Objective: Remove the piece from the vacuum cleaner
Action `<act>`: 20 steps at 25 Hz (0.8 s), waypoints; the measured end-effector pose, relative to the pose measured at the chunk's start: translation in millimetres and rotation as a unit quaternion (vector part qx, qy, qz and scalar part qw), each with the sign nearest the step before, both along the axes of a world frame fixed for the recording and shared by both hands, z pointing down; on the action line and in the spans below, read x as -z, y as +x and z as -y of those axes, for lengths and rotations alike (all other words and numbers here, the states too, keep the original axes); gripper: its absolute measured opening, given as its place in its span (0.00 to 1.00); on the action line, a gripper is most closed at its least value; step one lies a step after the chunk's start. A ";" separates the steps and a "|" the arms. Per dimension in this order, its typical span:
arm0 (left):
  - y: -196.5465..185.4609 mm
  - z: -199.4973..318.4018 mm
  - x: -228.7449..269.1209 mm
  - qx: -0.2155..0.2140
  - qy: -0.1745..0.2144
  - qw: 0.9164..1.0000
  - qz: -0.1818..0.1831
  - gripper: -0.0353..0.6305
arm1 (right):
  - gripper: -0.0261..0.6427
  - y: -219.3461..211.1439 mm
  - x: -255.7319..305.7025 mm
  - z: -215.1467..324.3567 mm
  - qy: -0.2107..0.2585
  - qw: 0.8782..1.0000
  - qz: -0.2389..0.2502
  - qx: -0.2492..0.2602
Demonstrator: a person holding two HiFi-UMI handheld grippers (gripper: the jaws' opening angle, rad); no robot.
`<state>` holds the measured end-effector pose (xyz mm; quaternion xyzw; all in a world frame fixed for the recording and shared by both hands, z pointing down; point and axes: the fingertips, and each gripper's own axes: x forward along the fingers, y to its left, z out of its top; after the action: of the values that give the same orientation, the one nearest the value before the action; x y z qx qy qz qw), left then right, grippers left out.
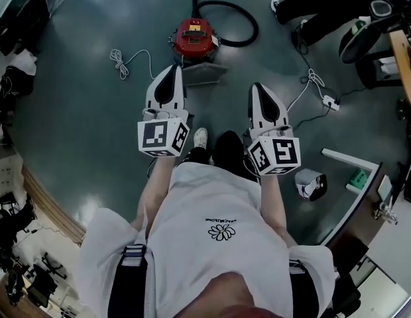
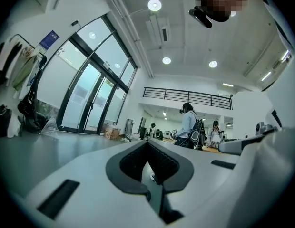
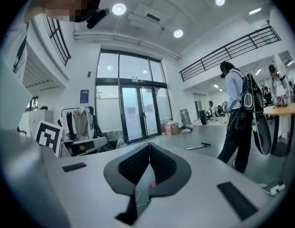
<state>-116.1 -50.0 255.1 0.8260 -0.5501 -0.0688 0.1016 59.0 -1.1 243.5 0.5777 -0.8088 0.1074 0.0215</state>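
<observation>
left claw (image 1: 175, 70) and right claw (image 1: 257, 87) both pressed together, empty, side by side above the floor (image 1: 93, 111). red vacuum cleaner (image 1: 194, 36) stands on the floor just beyond the left claw, black hose (image 1: 242, 18) curling off it.

Dark glossy floor (image 1: 79, 111), pale reflections on it. Tall black-framed glazed doors (image 3: 135, 113) in a white wall (image 3: 173, 94). White ceiling (image 2: 185, 32), round recessed lights (image 2: 154, 4). Black mezzanine railing (image 2: 185, 98) high up. Clothes rack (image 3: 80, 120) just left of the doors. Wooden desk (image 1: 402, 57) at the floor's right edge.
</observation>
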 end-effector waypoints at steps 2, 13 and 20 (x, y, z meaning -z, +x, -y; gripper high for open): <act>1.2 15.1 -4.5 0.007 -0.004 1.000 0.005 0.06 | 0.05 1.1 -9.3 16.1 -0.009 1.000 0.002 0.011; 29.8 146.7 -89.1 -0.031 -0.063 0.990 0.119 0.06 | 0.05 -13.6 -120.6 143.5 -0.075 0.982 -0.080 0.154; 69.3 268.5 -294.5 -0.139 -0.151 0.932 0.297 0.06 | 0.20 -25.4 -265.0 231.8 -0.117 0.935 -0.195 0.274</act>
<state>-46.7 -318.5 549.6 0.8517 -0.4387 0.2788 0.0656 33.5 -233.0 508.5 0.3370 -0.8973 0.0762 0.2747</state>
